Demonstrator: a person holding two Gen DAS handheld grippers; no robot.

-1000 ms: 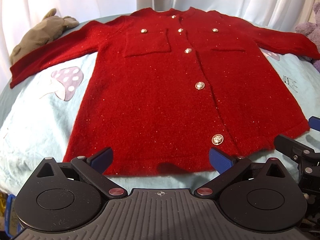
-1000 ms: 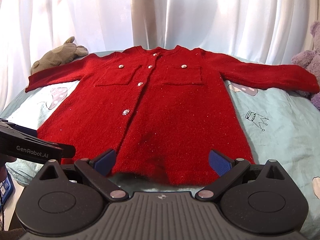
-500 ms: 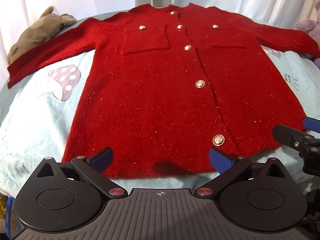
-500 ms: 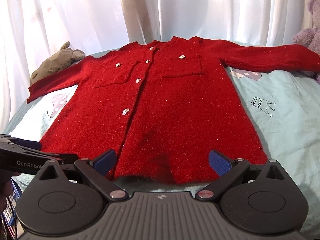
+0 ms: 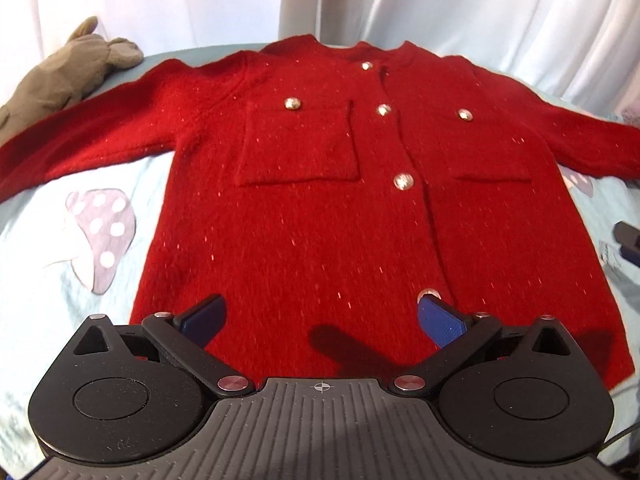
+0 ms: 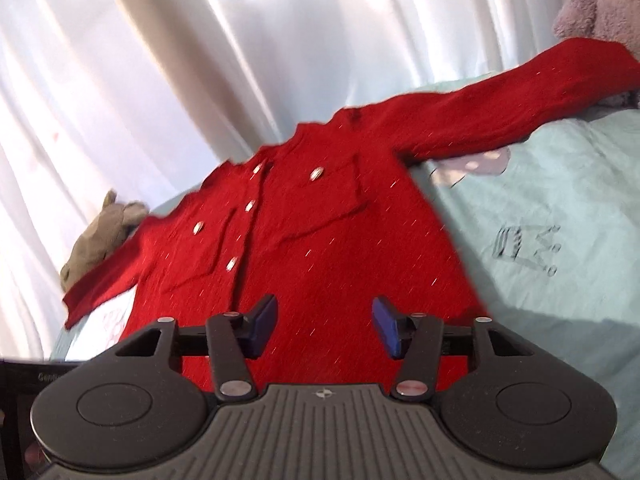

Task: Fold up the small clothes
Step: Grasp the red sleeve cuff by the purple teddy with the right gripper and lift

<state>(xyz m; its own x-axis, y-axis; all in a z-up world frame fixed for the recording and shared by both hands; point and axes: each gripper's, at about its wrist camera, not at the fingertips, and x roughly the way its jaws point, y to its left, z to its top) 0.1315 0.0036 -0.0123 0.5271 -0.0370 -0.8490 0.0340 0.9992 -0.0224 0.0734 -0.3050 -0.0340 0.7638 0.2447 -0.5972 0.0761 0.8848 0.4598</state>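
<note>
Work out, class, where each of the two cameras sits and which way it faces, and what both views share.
Left wrist: on the left gripper, looking down along its wide-open fingers at the red cardigan lying flat on the pale bedsheet.
Right wrist: on the right gripper, rolled sideways so the scene tilts, fingers partly closed on nothing.
Shared: cardigan, bedsheet, brown soft toy, white curtain.
</note>
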